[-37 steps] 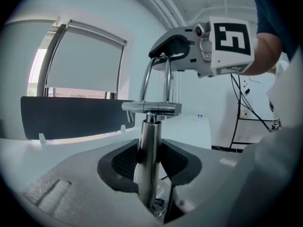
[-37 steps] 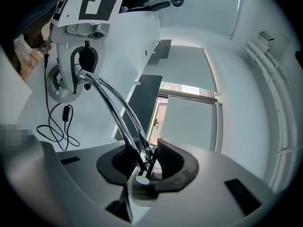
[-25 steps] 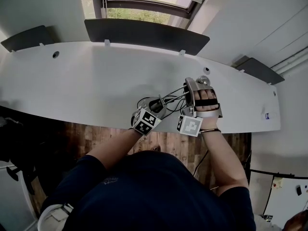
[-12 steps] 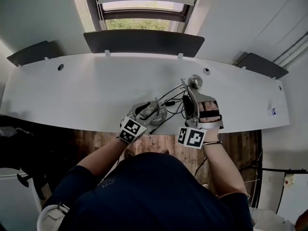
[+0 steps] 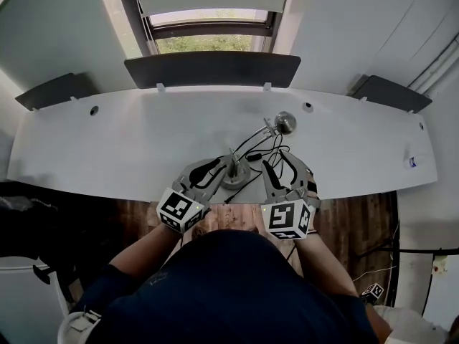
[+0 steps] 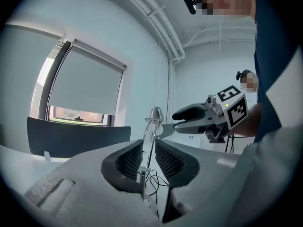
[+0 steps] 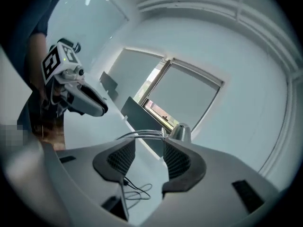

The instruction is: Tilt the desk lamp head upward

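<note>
desk lamp (image 5: 236, 173) on white desk (image 5: 129, 142), black cable (image 5: 273, 151) beside base

Head view looks steeply down; both gripper views face upward, sharing the desk lamp (image 5: 286, 122).

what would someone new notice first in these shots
A desk lamp with a chrome head stands near the front edge of the long white desk, with a window behind. The left gripper and right gripper flank it, both closing: the lamp's thin arm stands between the left jaws, untouched, and nothing is between the right ones.
</note>
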{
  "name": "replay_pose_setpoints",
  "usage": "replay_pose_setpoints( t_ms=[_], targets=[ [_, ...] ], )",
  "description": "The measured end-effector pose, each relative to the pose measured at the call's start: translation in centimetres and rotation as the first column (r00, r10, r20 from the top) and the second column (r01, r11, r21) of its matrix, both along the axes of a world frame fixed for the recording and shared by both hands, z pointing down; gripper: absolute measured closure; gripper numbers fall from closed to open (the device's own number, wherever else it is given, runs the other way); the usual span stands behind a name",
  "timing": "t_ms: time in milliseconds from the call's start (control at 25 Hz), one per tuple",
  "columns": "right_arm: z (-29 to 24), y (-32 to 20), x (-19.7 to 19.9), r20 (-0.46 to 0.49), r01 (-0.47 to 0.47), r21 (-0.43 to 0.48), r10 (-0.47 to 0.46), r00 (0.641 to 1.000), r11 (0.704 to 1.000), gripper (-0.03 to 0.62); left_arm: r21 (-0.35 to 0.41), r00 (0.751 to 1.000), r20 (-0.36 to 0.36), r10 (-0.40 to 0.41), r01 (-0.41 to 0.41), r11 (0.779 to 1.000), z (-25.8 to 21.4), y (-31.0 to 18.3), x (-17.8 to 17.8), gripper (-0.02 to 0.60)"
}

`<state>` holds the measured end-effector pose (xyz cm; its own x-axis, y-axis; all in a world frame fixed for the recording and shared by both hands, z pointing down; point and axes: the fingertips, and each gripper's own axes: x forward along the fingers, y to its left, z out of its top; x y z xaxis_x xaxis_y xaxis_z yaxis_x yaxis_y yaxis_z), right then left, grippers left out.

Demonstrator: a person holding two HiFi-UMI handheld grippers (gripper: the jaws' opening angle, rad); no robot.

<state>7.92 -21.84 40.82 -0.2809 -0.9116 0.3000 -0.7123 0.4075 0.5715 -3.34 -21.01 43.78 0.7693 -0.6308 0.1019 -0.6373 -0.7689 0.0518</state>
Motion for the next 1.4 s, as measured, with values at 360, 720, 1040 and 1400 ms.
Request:
replay_pose_setpoints(
  t_ms=[360,720,1040,1400],
  targets=[
    [0.9,1.8,-2.1,0.537,0.115,-0.164,-0.010,0.844,0.980,0.557,0.053,0.994,-0.103,0.021,-0.016,0.998,-5.5,1.4,0.8,0.539],
    [-0.1,2.6,-2.6,0.697,0.187,-0.145,-0.033,0.716,0.972,0.583,0.018,0.992,-0.122,0.040,-0.038,0.999,-5.2,2.1,1.8,0.574],
    [1.1,3.8,-3.8,0.719,0.223,-0.136,-0.058,0.692,0.965,0.583,-0.020,0.994,-0.094,0.064,-0.066,0.998,-3.4,3.2,2.8,0.575],
    [1.2,4.3,-4.4,0.708,0.265,-0.102,-0.117,0.697,0.959,0.585,-0.017,0.994,-0.074,0.078,-0.079,0.997,-2.9,3.7,3.3,0.575]
  ],
)
